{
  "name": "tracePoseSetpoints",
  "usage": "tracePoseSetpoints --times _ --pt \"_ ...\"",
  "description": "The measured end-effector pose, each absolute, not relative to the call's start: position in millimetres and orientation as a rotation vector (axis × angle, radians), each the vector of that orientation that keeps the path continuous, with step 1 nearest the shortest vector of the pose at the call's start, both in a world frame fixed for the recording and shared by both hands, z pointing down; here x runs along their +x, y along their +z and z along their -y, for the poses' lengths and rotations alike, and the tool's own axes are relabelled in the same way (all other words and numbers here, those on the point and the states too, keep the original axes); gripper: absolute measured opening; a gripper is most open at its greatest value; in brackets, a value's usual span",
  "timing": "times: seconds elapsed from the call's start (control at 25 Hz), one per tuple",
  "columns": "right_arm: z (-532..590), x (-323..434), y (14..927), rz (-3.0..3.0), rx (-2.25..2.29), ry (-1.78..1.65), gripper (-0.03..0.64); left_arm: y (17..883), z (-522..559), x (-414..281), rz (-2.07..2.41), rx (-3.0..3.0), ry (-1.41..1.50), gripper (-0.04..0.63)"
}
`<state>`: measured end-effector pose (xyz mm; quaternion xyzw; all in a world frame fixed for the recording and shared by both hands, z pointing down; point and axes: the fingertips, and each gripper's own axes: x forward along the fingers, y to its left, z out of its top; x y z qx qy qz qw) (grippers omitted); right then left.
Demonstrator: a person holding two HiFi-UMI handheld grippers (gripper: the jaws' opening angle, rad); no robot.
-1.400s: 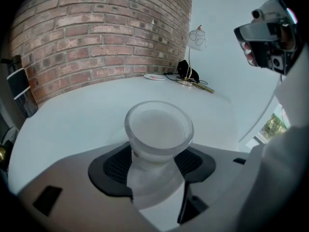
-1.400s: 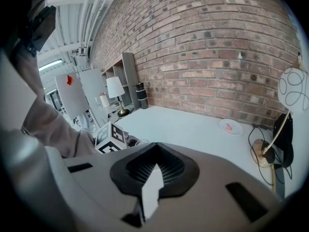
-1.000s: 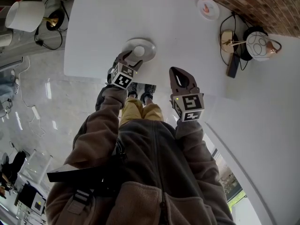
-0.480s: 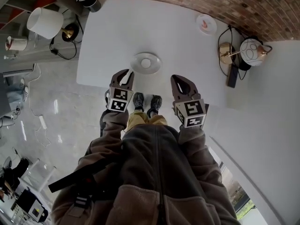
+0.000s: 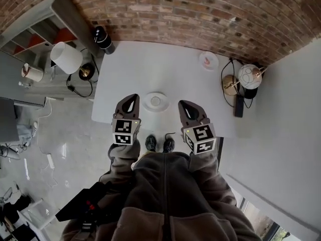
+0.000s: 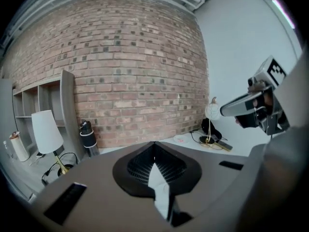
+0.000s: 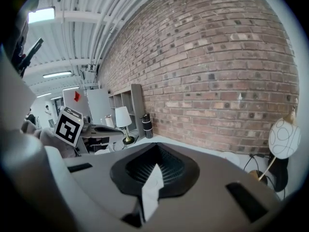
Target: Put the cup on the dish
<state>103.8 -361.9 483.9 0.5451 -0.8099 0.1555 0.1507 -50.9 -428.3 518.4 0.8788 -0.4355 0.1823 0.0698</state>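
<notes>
Head camera looks down, gripper cameras face brick wall (image 5: 200,14)

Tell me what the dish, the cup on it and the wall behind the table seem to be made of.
Dish: probably glazed ceramic, white and smooth all over.
Cup: likely the same, plain white; too small to be sure.
Wall: bare brick, rough and matte, with mortar lines visible.

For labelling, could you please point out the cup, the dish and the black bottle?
cup (image 5: 156,101): head view, its top.
dish (image 5: 146,103): head view, left rim.
black bottle (image 5: 104,40): head view, its body.
</notes>
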Motion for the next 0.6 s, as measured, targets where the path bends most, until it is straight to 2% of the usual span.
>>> tracePoseSetpoints --times 0.28,0.6 --pt "383.9 115.1 402.5 2.409 1.617 0.222 0.003 444.8 440.1 -43.5 1.371 2.623 0.46 0.006" --pt "399.6 121.3 352.8 2.472 1.644 0.061 0.003 374.2 450.7 -24.3 1.414 2.755 0.364 0.006"
